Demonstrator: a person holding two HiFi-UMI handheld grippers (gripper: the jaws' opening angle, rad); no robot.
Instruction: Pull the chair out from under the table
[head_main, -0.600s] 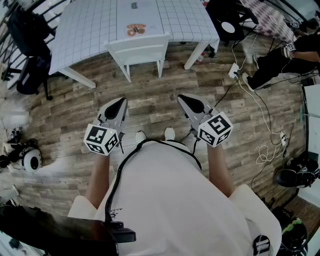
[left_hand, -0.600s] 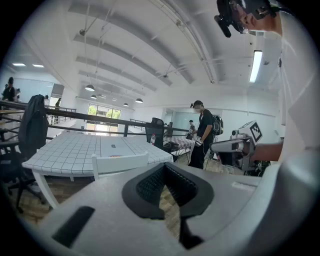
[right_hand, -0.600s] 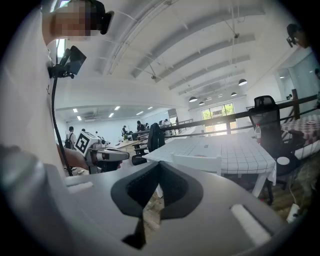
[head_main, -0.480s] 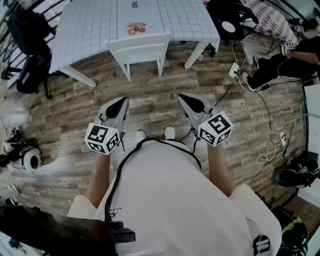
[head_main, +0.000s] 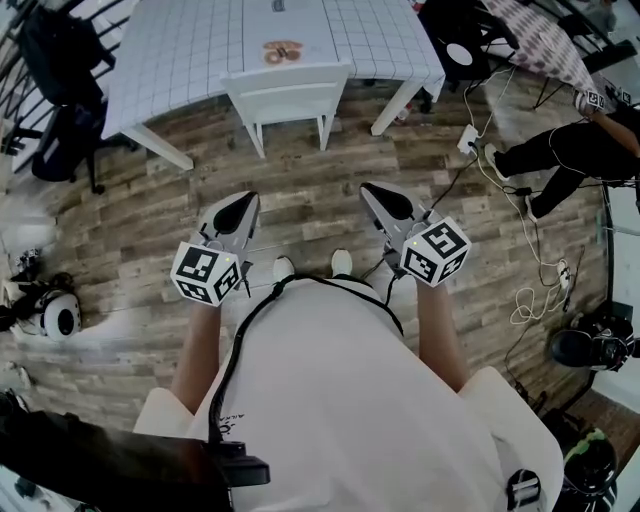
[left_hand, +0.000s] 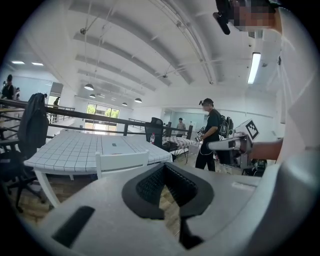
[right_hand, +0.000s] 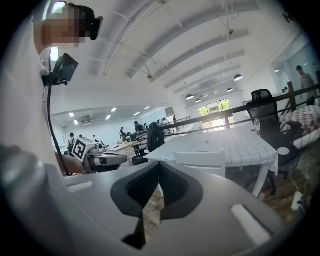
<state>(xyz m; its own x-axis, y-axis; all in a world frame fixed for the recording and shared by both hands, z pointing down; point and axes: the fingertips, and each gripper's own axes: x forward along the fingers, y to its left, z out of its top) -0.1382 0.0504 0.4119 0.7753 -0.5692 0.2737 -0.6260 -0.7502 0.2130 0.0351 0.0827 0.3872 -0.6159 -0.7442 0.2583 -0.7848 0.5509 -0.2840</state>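
Note:
A white chair (head_main: 285, 95) stands pushed in under the near edge of a white grid-topped table (head_main: 180, 50); only its backrest and rear legs show. It also shows in the left gripper view as the chair backrest (left_hand: 121, 161) and in the right gripper view as the chair backrest (right_hand: 200, 159). My left gripper (head_main: 243, 203) and right gripper (head_main: 372, 193) are held side by side over the wooden floor, well short of the chair, both shut and empty, pointing toward it.
A dark office chair (head_main: 55, 110) stands left of the table. Cables and a power strip (head_main: 468, 142) lie on the floor at right, near a person's legs (head_main: 560, 150). A round white device (head_main: 55, 315) sits at left. A small brown item (head_main: 283, 50) lies on the table.
The head view has shifted slightly, so the table and chair sit a little higher and further right in it. Both grippers keep their pose. The person at right has moved their legs.

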